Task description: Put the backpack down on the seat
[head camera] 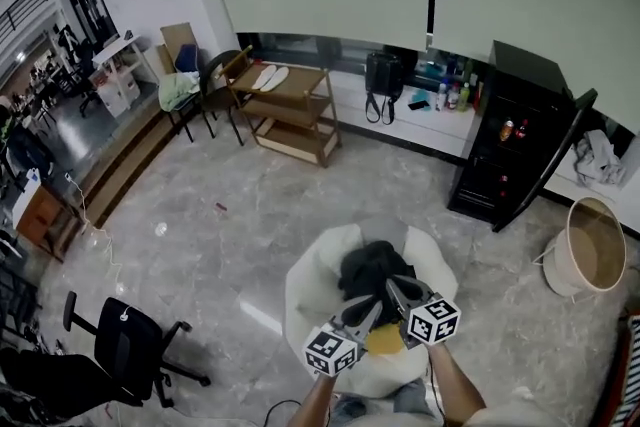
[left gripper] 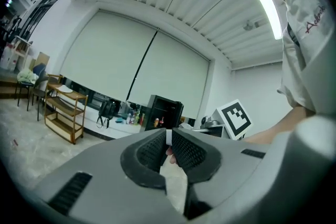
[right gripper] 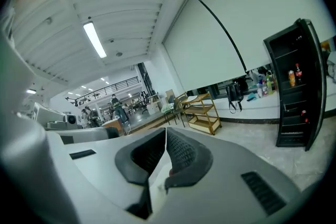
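Both grippers, left (left gripper: 168, 135) and right (right gripper: 166, 132), are pinched shut on nothing, so the backpack (head camera: 372, 267), lying loose toward 12 o'clock on the soft seat (head camera: 308, 283), could slump off unchecked.

White beanbag seat (head camera: 305, 290) with a black backpack (head camera: 368, 265) on it, grey marbled floor (head camera: 250, 215) around it. Black cabinet (head camera: 505, 150) and tan wooden shelf cart (head camera: 292, 107) beyond the seat. Black-and-white square markers on the grey left gripper (head camera: 362, 313) and right gripper (head camera: 397, 290).
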`<state>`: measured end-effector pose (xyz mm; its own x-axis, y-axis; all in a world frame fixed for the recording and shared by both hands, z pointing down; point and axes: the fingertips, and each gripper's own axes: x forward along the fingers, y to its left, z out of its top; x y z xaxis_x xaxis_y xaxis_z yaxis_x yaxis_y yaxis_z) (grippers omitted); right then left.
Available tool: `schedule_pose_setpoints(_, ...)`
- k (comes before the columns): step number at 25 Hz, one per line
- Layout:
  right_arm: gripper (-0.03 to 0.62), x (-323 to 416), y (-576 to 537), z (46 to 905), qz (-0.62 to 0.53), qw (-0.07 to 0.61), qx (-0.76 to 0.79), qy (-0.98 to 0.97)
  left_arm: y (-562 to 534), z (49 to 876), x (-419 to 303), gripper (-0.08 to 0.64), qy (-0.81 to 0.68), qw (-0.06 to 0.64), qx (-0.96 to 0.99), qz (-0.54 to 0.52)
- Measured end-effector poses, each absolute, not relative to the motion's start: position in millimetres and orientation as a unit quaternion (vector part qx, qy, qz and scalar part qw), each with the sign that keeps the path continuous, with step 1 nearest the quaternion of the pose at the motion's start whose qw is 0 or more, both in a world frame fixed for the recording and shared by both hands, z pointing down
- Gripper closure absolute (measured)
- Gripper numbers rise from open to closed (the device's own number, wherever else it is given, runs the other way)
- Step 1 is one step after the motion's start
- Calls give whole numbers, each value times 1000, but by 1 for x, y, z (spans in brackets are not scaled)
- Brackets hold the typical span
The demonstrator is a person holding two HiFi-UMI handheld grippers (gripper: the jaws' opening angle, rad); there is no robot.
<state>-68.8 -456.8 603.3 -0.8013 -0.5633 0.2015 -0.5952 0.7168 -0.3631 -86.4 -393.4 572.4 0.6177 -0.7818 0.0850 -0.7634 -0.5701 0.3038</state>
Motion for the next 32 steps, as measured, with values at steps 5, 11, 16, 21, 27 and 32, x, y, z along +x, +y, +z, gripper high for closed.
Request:
schedule_pose_setpoints(5,565,-77,-445,566,172,21,328,-929,-384,551,-87,522,-420,110,901,-14)
schedule_pose_setpoints(11,565,-96,-427,540,126,13,347,-929,-372,534,-100,526,-397,81,914,-13)
schedule_pose_setpoints(16,565,-113,-417,525,82,29,375,-923,-367,516,-120,526,-385,60,921,-17)
schedule_pose_setpoints(21,565,-121,-393,528,84,32,384,-919,-353,516,-132,526,-378,63,923,-17)
schedule_pose_setpoints(27,565,-119,-367,532,81,41,377,-922,-334,520,-130,526,-381,71,922,-24)
schedule_pose_setpoints(32,565,-111,-346,533,85,45,373,-923,-315,516,-123,526,-388,71,918,-23)
